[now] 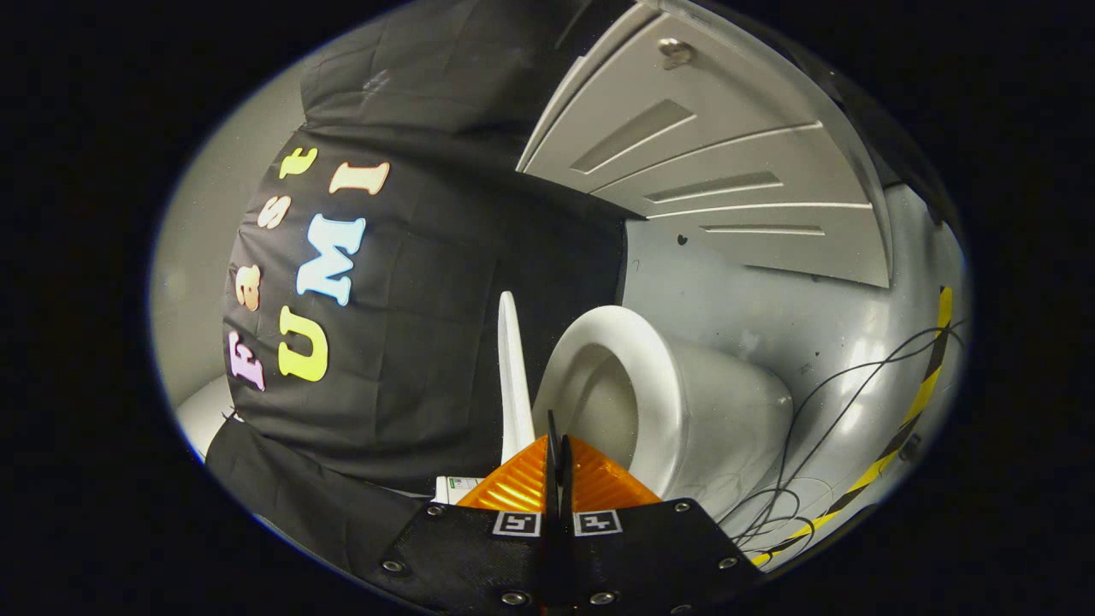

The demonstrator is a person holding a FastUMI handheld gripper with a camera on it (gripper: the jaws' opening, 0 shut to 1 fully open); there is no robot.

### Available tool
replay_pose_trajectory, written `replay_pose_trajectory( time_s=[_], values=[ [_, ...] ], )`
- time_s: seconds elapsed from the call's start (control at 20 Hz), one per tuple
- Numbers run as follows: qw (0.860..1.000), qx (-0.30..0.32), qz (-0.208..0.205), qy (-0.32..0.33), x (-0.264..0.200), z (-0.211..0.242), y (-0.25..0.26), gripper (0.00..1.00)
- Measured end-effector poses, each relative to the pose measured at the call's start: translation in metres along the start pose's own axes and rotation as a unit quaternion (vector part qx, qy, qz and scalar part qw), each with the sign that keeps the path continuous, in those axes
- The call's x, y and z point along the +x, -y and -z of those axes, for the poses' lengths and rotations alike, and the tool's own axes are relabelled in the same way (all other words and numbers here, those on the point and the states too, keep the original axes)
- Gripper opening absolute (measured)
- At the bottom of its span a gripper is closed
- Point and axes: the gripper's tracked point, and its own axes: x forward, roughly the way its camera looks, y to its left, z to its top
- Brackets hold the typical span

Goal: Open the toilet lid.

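booth cloth [428,342]: black drape at the far left, behind the toilet; it likely serves as the backdrop the raised lid leans toward. its lower hem falls out of sight behind the gripper body.
small box [453,488]: a pale carton corner just left of the fingers, tucked under the cloth; too cut off to say what it is.
toilet lid [511,376]: seen edge-on as a thin white blade, standing roughly perpendicular to the seat, just ahead and slightly left of the fingers. judged already lifted, task near its end or done. i cannot tell whether it rests against the cloth or balances on its hinge; the hinge itself is hidden behind the fingers.
gripper [560,453]: fingers drawn together, only a dark slit between them, nothing pinched. they sit apart from the lid, near its base. pressed together like this they would work as a single pushing wedge rather than a clamp, which suits flipping a lid.
toilet seat and bowl [659,376]: white ring open to view, right of the lid, beyond the fingers. the whole scene appears rolled sideways, so the gripper seems held tilted. bowl interior is in shade, contents unreadable.
door [727,171]: pale panelled door beyond the bowl, with a knob; open or closed not clear.
floor [813,299]: grey, glossy, scuffed.
cables [821,428]: thin dark wires trailing across it to the right of the bowl; their ends run out of sight.
hazard tape [907,419]: yellow-black strip farthest right, probably marking the booth edge.
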Motion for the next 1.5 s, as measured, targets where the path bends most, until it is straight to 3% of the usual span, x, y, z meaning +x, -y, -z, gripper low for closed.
replay_pose_trajectory(
  time_s=[0.8,1.5],
  values=[
    [0.993,-0.092,-0.068,0.000,-0.025,0.019,-0.108,0.00],
    [0.980,-0.174,-0.098,0.004,-0.039,0.050,-0.180,0.00]
  ],
)
